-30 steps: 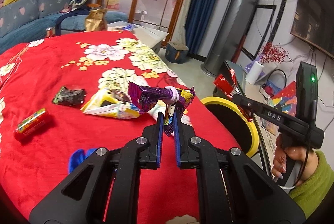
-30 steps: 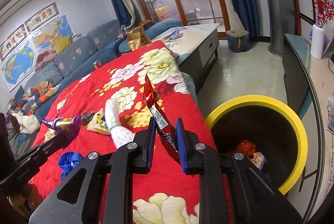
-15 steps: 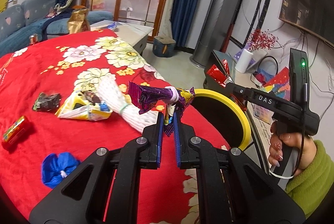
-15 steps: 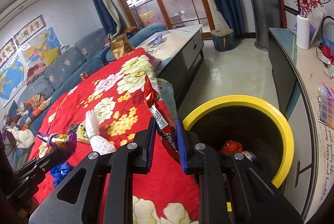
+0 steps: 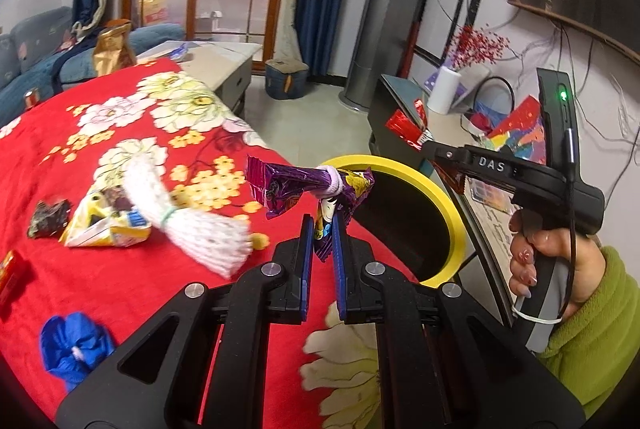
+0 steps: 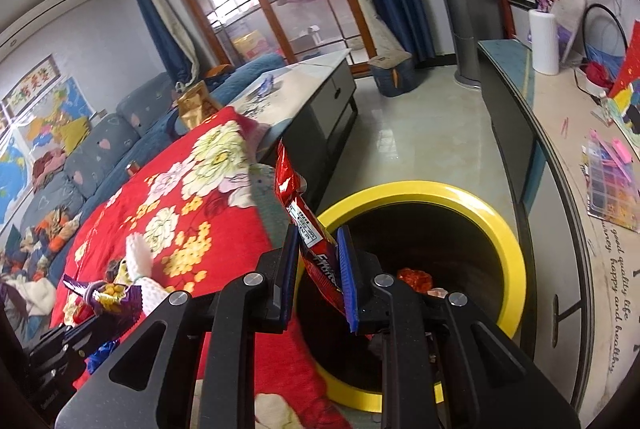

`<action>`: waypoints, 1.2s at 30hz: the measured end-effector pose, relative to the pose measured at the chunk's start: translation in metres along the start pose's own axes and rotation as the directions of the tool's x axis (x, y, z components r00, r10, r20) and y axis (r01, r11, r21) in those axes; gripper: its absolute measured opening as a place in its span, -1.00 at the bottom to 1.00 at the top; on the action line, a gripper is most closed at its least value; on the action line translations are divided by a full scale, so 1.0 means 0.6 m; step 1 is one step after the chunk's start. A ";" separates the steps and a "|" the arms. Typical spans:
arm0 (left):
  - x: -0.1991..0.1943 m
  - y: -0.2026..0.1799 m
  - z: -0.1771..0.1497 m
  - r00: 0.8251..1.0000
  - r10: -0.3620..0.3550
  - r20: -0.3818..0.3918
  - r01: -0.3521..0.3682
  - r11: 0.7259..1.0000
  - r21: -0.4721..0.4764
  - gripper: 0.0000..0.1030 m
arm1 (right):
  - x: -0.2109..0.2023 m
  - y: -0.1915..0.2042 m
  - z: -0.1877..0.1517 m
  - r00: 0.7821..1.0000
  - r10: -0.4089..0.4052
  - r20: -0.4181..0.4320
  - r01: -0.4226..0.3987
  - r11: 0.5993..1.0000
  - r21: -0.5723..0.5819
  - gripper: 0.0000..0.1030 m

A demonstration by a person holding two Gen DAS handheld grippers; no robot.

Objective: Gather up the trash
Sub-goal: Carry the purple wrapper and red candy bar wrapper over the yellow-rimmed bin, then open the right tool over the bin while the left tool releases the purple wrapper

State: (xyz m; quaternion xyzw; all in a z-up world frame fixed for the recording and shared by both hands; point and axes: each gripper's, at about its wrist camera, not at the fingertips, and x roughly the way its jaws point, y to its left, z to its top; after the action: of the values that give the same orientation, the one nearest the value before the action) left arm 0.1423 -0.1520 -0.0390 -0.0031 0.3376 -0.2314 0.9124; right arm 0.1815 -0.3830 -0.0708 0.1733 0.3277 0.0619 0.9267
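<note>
Foam net (image 5: pixel 192 225), scattered wrappers (image 5: pixel 106 225) nearby

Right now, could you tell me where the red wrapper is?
Clamped in the right tool, the red wrapper is above the yellow-rimmed bin.

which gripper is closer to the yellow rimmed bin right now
Right. The right gripper, shut on the red wrapper, hangs over the yellow-rimmed bin opening. The left gripper, shut on the purple wrapper, is over the red cloth beside the bin.
</note>
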 end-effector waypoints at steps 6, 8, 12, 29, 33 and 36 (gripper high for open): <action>0.033 -0.032 0.003 0.999 -0.025 -0.032 0.027 0.998 0.054 -0.89 | 0.006 -0.031 -0.002 1.000 -0.023 -0.010 0.024 0.999 0.032 -0.63; 0.047 -0.042 0.002 0.998 -0.030 -0.047 0.033 0.997 0.070 -0.89 | 0.009 -0.042 -0.003 0.999 -0.030 -0.013 0.031 0.999 0.045 -0.63; 0.071 -0.060 0.001 0.996 -0.040 -0.074 0.047 0.995 0.090 -0.89 | 0.011 -0.060 -0.003 0.999 -0.040 -0.016 0.041 0.997 0.065 -0.63; 0.158 -0.106 -0.012 0.983 -0.081 -0.164 0.106 0.983 0.148 -0.88 | 0.028 -0.113 -0.014 0.997 -0.035 -0.067 0.043 0.992 0.121 -0.55; 0.164 -0.107 -0.007 0.983 -0.088 -0.163 0.110 0.985 0.134 -0.39 | 0.027 -0.123 -0.015 0.997 -0.046 -0.066 0.054 0.989 0.137 -0.36; 0.156 -0.099 -0.002 0.984 -0.103 -0.146 0.119 0.988 0.099 -0.02 | 0.024 -0.127 -0.015 0.997 -0.054 -0.060 0.062 0.988 0.140 -0.20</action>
State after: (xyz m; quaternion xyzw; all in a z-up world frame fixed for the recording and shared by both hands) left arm 0.1786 -0.2446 -0.0880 0.0435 0.3875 -0.2995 0.8708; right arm 0.1871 -0.4483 -0.1134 0.2274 0.3622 0.0162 0.9038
